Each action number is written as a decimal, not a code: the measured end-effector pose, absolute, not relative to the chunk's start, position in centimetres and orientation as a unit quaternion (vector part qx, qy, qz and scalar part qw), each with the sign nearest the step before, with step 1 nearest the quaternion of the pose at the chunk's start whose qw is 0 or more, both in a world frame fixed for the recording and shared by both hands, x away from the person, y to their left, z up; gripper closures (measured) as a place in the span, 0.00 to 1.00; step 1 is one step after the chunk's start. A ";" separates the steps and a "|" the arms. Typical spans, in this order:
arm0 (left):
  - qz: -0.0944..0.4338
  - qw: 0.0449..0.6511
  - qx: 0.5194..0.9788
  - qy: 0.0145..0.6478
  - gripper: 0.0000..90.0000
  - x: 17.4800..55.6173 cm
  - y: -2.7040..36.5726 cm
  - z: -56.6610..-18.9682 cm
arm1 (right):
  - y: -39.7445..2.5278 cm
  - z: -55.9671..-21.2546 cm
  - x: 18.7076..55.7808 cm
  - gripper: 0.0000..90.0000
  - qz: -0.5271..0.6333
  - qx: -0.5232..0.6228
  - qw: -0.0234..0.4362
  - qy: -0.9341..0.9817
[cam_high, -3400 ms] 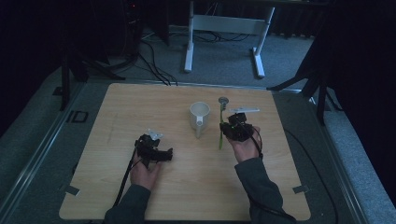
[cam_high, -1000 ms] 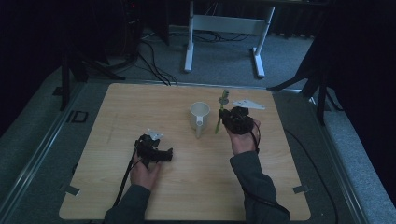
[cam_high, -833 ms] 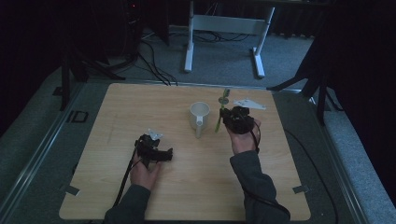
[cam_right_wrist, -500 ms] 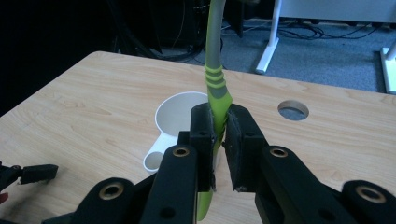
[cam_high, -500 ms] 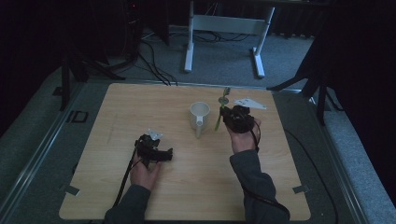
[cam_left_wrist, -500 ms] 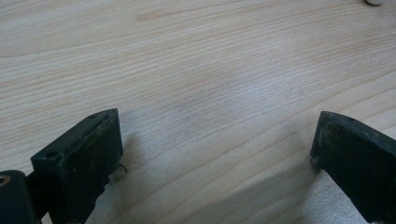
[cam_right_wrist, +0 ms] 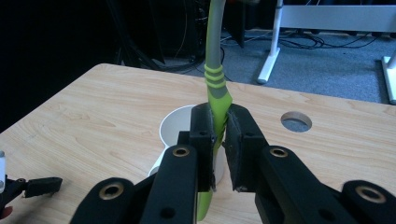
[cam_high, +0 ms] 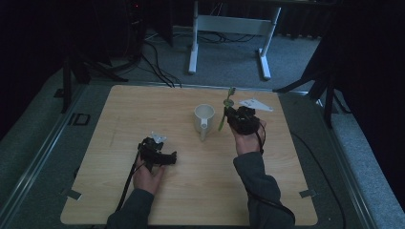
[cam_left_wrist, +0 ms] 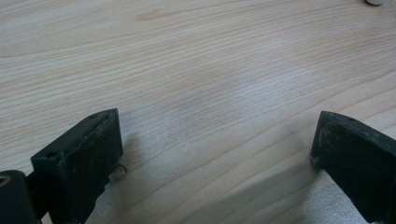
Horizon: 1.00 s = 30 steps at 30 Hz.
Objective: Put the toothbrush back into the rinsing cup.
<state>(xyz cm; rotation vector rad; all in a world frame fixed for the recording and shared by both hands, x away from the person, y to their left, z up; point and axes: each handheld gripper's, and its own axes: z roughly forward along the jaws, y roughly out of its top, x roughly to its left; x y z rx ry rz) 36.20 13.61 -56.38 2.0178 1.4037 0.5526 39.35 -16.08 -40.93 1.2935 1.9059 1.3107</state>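
Clamping a green toothbrush point(cam_right_wrist: 216, 100) upright in the right gripper point(cam_right_wrist: 219, 135), at three o'clock of the white mug point(cam_high: 204, 117); left gripper point(cam_left_wrist: 215, 154) agape, resting on the table point(cam_high: 119, 109).

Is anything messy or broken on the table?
Nothing stands out. The white mug stands upright with nothing spilled around it, the right gripper holds the green toothbrush firmly between its jaws, and the left gripper rests open on the wooden table.
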 end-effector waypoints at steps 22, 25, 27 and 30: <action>0.209 0.306 0.762 0.530 0.03 36.2 13.6 -56.4 | -15.2 -40.6 39.5 0.91 0.495 0.465 0.251 0.690; 0.209 0.306 0.762 0.530 0.03 36.2 13.6 -56.4 | -15.0 -40.5 39.6 0.91 0.497 0.462 0.251 0.690; 0.209 0.306 0.762 0.531 0.03 36.2 13.6 -56.4 | -14.9 -40.5 39.6 0.91 0.498 0.462 0.251 0.689; 0.209 0.306 0.762 0.531 0.03 36.2 13.6 -56.4 | -14.8 -40.5 39.7 0.91 0.501 0.460 0.251 0.688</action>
